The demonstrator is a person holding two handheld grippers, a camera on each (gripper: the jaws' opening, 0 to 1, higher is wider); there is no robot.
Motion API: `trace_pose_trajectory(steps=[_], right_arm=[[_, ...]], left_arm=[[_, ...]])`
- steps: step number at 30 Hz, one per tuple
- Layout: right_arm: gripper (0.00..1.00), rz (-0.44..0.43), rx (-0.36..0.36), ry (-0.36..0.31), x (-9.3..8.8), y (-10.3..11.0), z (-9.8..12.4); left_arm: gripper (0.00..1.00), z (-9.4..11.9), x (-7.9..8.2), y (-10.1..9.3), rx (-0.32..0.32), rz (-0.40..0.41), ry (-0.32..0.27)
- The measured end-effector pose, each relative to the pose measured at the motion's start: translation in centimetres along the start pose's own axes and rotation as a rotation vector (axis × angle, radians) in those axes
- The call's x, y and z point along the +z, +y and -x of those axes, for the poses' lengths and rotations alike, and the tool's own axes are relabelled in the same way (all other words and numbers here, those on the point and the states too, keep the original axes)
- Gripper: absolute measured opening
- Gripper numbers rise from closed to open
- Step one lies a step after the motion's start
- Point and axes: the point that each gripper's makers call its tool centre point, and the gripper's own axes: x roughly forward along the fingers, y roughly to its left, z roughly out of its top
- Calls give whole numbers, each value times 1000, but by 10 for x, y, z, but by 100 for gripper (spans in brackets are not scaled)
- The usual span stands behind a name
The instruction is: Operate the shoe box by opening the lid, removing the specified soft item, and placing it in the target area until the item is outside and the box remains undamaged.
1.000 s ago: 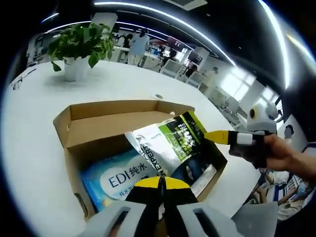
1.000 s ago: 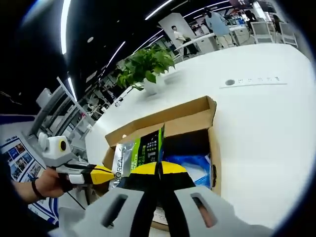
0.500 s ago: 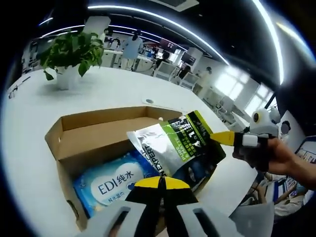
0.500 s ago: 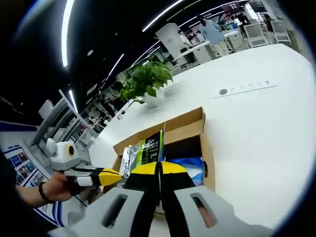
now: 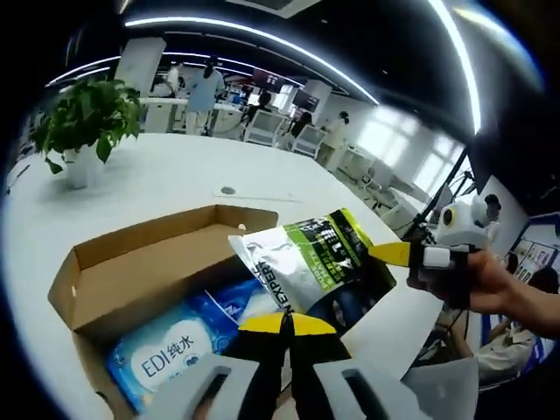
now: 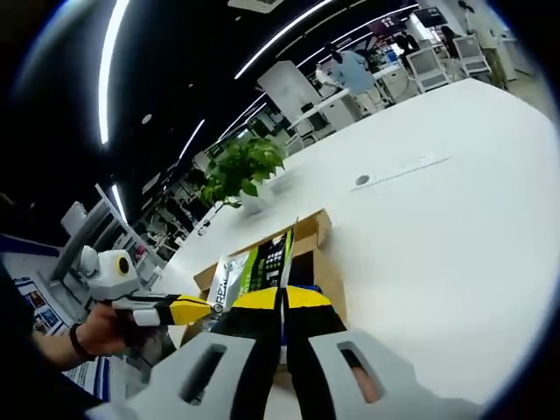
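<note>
The soft item, a silver-and-green pouch (image 5: pixel 306 262), is lifted above the open shoe box (image 5: pixel 131 262), which sits on the white table (image 5: pixel 166 179) near its edge, a potted plant (image 5: pixel 83 122) standing well apart toward the far side. In the left gripper view the right tool (image 5: pixel 385 254) comes in from the right, its yellow tips closed on the pouch's edge, with a person's hand (image 5: pixel 477 280) behind it. The right gripper view agrees: its own jaws are pressed together with the thin edge of the pouch (image 6: pixel 262 262) rising from between them. The left tool (image 5: pixel 282 325) has its jaws brought together with nothing visibly between them, hovering over the near side of the box, above a blue pack of wipes (image 5: pixel 166 359) lying inside. The likely risks: the grip is on a thin margin only, so the pouch could slip out and fall back into the box, or swing and catch the cardboard wall as it travels, tugging or creasing the box. The box is not held down, so any snag could drag it toward the table edge. The right hand is held level and reaching inward from the side; the left tool points down and forward over the box.
</note>
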Motion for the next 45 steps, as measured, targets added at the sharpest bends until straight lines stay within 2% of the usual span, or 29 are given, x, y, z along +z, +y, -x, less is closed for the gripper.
trace_pose_trajectory(steps=[6, 10, 20, 36, 45], right_arm=[[0, -65, -20, -52, 4, -16, 22], [0, -79, -50, -65, 0, -29, 36], [0, -120, -91, -122, 4, -55, 69], [0, -180, -184, -171, 0, -104, 127], [0, -202, -208, -169, -1, -124, 141]], left_arm=[[0, -13, 3, -18, -40, -14, 17], [0, -23, 0, -34, -65, -44, 42], [0, -48, -3, -65, -120, -97, 92], [0, -89, -11, -120, -207, -152, 149], [0, -107, -13, -138, -223, -168, 168]])
